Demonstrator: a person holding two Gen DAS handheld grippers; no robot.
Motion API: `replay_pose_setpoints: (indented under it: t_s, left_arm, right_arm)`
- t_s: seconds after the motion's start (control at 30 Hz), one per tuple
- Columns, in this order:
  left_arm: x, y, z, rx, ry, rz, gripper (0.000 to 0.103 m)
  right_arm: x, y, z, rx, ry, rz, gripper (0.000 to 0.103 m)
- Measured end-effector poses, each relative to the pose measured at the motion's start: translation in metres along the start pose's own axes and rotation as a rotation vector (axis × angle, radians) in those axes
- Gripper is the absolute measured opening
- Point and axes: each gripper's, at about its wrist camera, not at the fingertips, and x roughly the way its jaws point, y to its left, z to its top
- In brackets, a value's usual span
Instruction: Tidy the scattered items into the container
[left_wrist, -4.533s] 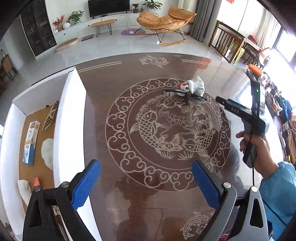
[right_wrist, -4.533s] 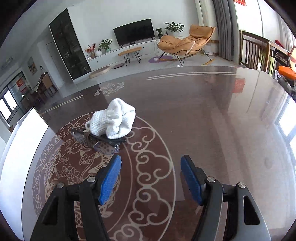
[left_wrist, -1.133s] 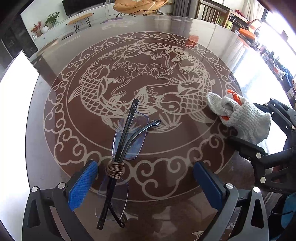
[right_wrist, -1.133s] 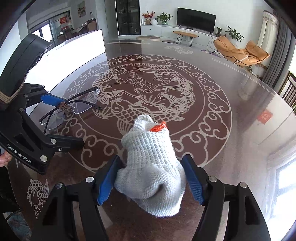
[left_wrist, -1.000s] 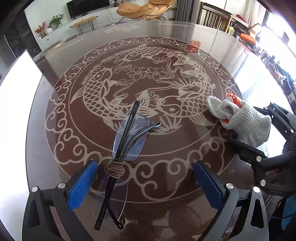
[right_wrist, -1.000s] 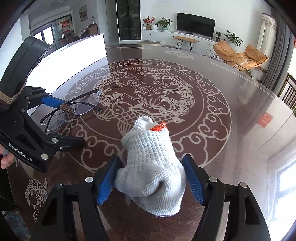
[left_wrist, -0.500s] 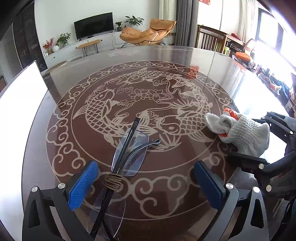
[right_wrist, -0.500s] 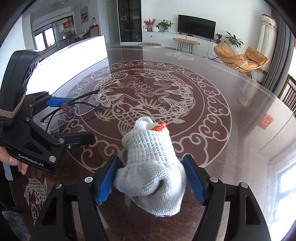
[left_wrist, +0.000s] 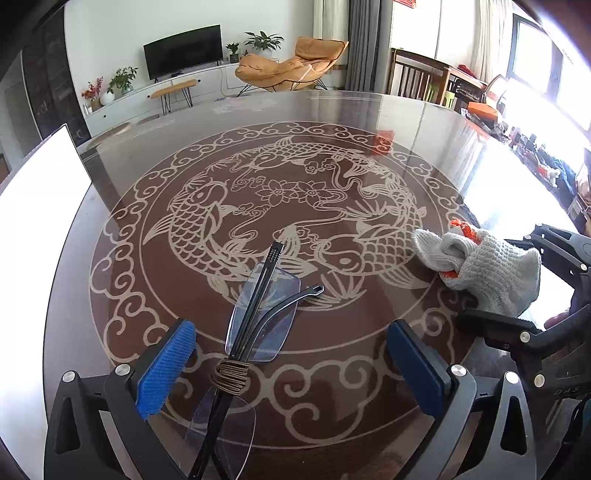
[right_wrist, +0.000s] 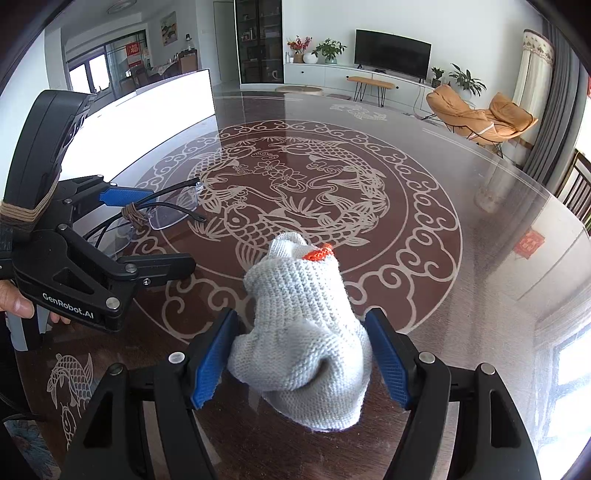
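Folded rimless glasses (left_wrist: 258, 314) with a brown cord wound round them lie on the dark table. They sit between the blue pads of my left gripper (left_wrist: 291, 365), nearer the left pad; that gripper is open and neither pad touches them. A grey knitted glove (right_wrist: 306, 332) with an orange cuff lies bunched between the pads of my right gripper (right_wrist: 301, 362). Its jaws stand wide at the glove's sides without squeezing it. The right wrist view also shows the left gripper (right_wrist: 170, 229) over the glasses (right_wrist: 166, 214). In the left wrist view, the glove (left_wrist: 491, 266) lies inside the right gripper (left_wrist: 496, 277).
The white container's wall (left_wrist: 37, 221) stands along the table's left side, its inside hidden; it also shows far left in the right wrist view (right_wrist: 147, 110). The round table (left_wrist: 332, 129) has a koi pattern. A person's hand (right_wrist: 14, 302) holds the left gripper.
The left gripper has tipped upward a little, so the glasses sit lower in its view and more of the room shows. The right gripper and glove have not moved.
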Motion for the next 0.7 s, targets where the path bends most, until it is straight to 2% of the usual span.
replay_pose_setpoints:
  t_s: [0.13, 0.3, 0.43, 0.7]
  left_arm:
    - [0.000, 0.000, 0.000, 0.000, 0.000, 0.000, 0.103]
    - [-0.001, -0.002, 0.002, 0.048, 0.008, -0.029, 0.103]
    - [-0.002, -0.002, 0.004, 0.067, 0.040, -0.036, 0.103]
    - [-0.012, 0.026, -0.009, 0.126, 0.020, -0.086, 0.103]
  right_arm:
    - [0.000, 0.000, 0.000, 0.000, 0.000, -0.001, 0.072]
    - [0.000, 0.000, 0.000, 0.000, 0.000, -0.001, 0.072]
    - [0.000, 0.000, 0.000, 0.000, 0.000, 0.000, 0.072]
    - [0.000, 0.000, 0.000, -0.001, 0.000, -0.001, 0.072]
